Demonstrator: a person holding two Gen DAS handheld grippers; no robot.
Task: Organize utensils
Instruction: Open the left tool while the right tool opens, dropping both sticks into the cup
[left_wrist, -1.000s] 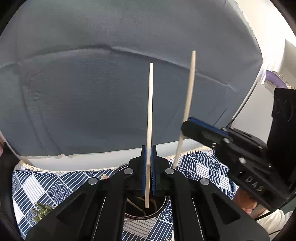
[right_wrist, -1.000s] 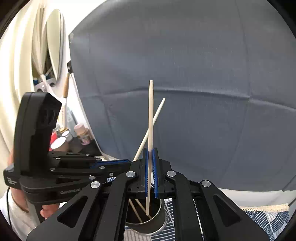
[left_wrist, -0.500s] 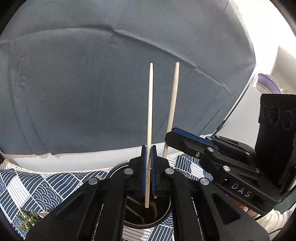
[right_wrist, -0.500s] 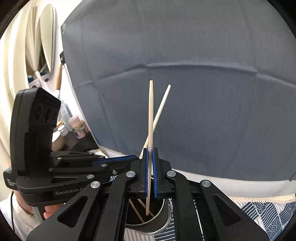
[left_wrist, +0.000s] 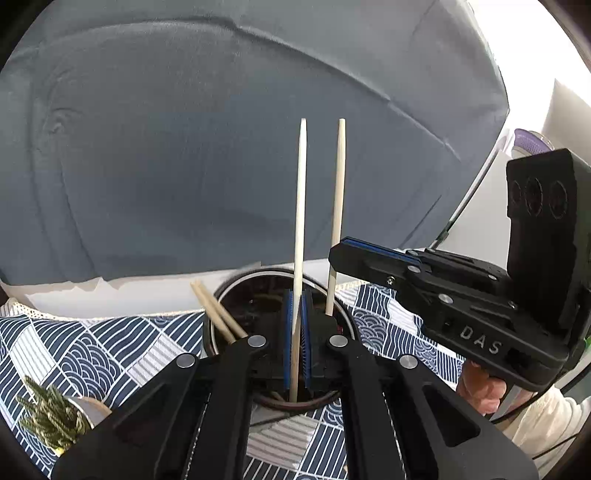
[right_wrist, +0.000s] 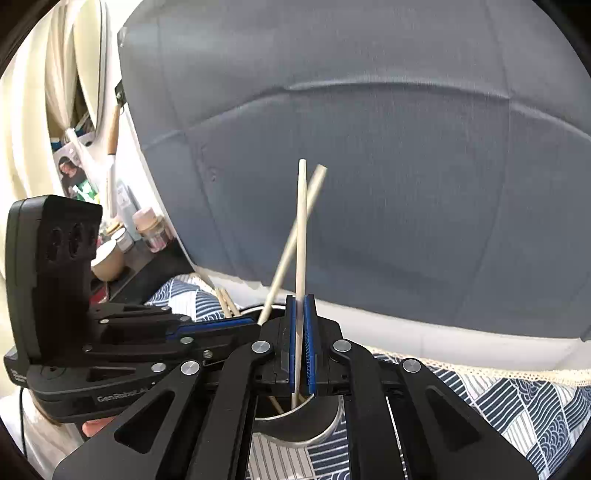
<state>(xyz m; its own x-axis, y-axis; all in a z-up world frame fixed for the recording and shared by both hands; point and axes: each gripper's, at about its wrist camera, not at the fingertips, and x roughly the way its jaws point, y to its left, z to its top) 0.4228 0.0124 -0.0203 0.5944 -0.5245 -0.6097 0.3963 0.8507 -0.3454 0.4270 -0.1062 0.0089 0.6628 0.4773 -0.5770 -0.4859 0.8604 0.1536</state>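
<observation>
Grey cloth (left_wrist: 221, 147) filled the background behind both grippers, above a table laid with a blue-and-white patterned tablecloth (left_wrist: 110, 343).

The left gripper (left_wrist: 296, 343) pointed forward and slightly down over a round metal cup (left_wrist: 212, 325), its blue pads pressed together on a pale chopstick (left_wrist: 300, 221) that stood upright, the lower tip dipping inside the cup. Just to its right, the right gripper (left_wrist: 334, 254) reached in sideways, level with the rim, pinching a second chopstick (left_wrist: 339, 184) held nearly upright beside the first. From the right wrist view, that gripper (right_wrist: 300, 343) was likewise clamped on its chopstick (right_wrist: 300, 229), with the left gripper's chopstick (right_wrist: 295, 236) slanting across behind it.

More chopsticks (left_wrist: 214, 314) leaned out of the cup to the left of the left gripper. Both grippers' bodies hid much of the cup's inside and near rim. A small green plant (left_wrist: 51, 421) sat partly cut off at the lower left.
</observation>
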